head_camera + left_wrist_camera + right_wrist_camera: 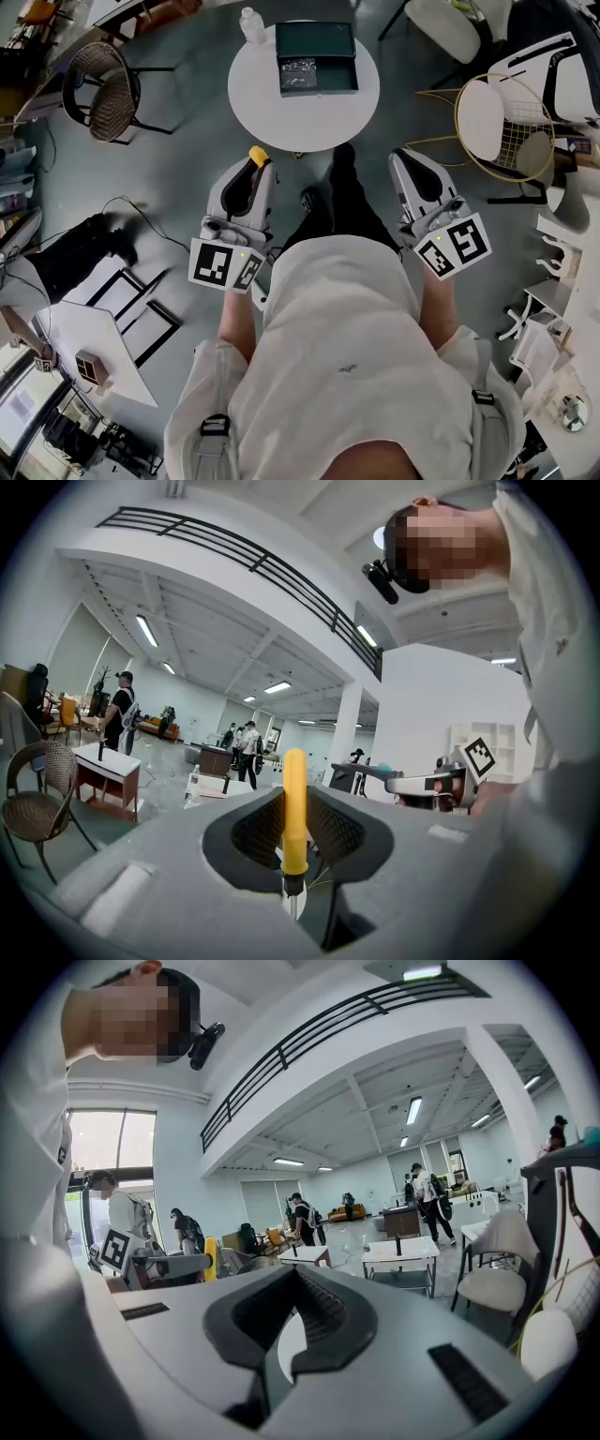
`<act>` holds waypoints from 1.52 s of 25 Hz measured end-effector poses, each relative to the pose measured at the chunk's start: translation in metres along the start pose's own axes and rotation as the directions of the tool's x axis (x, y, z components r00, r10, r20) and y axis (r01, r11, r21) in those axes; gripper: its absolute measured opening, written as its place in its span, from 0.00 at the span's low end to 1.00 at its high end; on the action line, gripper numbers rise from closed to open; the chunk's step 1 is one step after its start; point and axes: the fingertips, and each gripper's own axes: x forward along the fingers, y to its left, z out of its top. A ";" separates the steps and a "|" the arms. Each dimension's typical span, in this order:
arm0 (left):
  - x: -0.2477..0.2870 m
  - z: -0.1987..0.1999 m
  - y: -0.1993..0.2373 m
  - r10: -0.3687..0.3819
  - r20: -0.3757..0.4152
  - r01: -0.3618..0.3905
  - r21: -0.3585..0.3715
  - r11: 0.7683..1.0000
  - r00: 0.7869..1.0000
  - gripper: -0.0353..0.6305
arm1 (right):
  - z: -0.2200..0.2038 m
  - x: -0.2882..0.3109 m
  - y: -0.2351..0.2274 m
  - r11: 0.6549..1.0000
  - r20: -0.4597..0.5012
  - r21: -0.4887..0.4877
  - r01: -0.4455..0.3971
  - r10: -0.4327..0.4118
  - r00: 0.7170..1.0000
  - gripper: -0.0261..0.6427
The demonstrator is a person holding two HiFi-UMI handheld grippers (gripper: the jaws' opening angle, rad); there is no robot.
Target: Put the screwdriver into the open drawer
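screwdriver (257, 155) sits clamped in the left gripper (294, 803), well short of the open drawer (317, 73) on the round table (272, 117); right gripper (298, 1314) is pinched together, empty. carrying step: next, reach forward over the drawer.

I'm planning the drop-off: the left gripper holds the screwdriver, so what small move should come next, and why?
Probably carry the left gripper forward toward the round table, aiming above the open drawer. The screwdriver stands clamped upright between its jaws, so the grasp looks done, but the gripper hangs short of the table's near edge, close to the person's body.
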 end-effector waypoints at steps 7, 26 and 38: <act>0.022 0.004 0.016 0.022 -0.011 -0.022 0.003 1.000 1.000 0.17 | 0.010 0.027 -0.019 1.000 0.000 0.003 -0.023 0.023 1.000 0.05; 0.156 0.049 0.035 0.068 -0.008 -0.067 0.073 0.995 0.998 0.17 | 0.070 0.115 -0.136 0.993 0.057 0.012 -0.117 0.116 0.992 0.05; 0.208 0.037 0.045 0.175 -0.050 -0.171 0.075 0.982 0.983 0.17 | 0.070 0.154 -0.191 0.976 0.026 0.049 -0.212 0.211 0.977 0.05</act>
